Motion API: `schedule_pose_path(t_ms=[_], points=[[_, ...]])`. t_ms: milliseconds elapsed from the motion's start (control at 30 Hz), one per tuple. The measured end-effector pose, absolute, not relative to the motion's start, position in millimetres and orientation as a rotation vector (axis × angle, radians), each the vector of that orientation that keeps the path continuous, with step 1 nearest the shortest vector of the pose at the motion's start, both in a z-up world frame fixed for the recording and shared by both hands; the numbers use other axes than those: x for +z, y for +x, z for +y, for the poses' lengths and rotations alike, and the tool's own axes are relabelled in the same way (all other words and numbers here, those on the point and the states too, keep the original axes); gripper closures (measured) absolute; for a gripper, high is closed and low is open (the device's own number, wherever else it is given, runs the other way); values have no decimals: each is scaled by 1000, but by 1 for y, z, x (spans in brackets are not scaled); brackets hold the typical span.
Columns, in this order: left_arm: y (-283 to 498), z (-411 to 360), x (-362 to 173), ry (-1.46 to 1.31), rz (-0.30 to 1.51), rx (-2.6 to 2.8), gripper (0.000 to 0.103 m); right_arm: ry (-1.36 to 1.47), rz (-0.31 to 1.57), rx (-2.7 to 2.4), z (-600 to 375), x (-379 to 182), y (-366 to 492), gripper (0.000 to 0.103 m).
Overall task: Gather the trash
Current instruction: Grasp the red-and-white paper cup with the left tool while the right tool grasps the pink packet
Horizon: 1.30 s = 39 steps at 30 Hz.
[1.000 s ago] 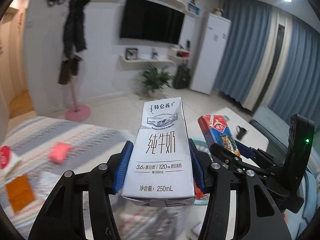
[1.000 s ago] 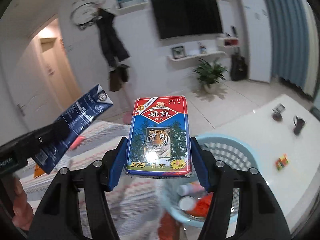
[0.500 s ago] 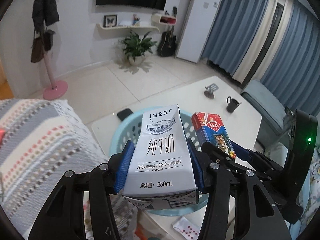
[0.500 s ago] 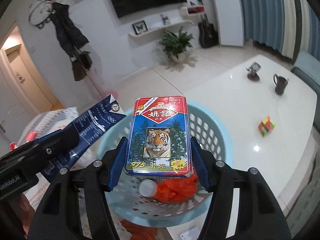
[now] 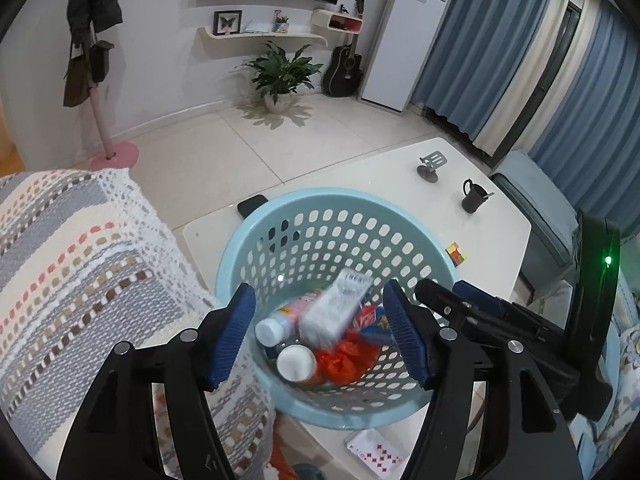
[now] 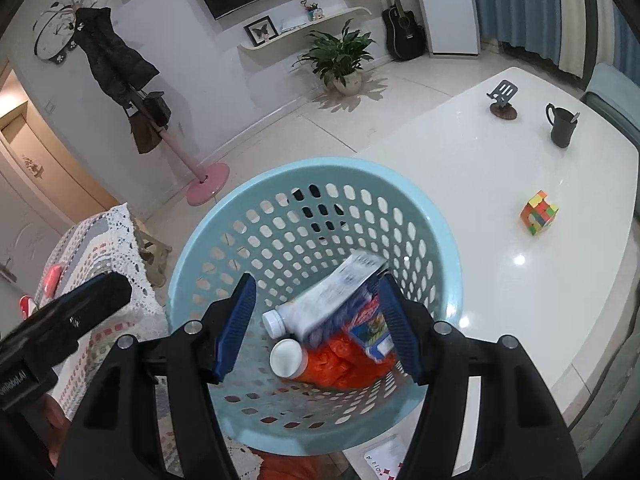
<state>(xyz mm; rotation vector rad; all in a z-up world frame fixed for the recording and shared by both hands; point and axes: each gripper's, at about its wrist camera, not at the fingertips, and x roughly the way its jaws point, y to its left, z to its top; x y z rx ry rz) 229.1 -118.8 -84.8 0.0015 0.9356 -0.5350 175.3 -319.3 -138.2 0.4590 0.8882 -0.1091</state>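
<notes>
Drop step: milk carton (image 5: pixel 334 312) and card box (image 6: pixel 370 334) released into basket (image 5: pixel 280 208); left gripper (image 5: pixel 320 336) fingers just spread, right gripper (image 6: pixel 316 330) fingers spread, empty. More trash to be fetched next.

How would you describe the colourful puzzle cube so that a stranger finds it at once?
On the white table, look past the light blue basket toward the black mug. The puzzle cube sits alone between them. It is the only many-coloured thing on the bare tabletop.
</notes>
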Motion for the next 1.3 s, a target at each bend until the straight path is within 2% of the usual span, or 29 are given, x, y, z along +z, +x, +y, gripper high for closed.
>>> schedule_pose_path(t_ms=[233,467,800,1167,1200,1300], points=[[220,-88,-74,-46,916,-511,38,409,864,-76,-295,-118,175,43],[202,-35,-37,-100,824,-456,38,347,821,-2,-252,-88,177,43],[166,88,5,-223,701,-270,38,240,762,187,-151,-47,176,43],[138,244,9,-337,651,31,38,104,735,386,-24,-24,192,43],[138,257,8,-341,653,54,38,91,746,399,-12,-25,198,43],[143,295,4,-360,659,118,27,67,776,443,15,-31,213,43]])
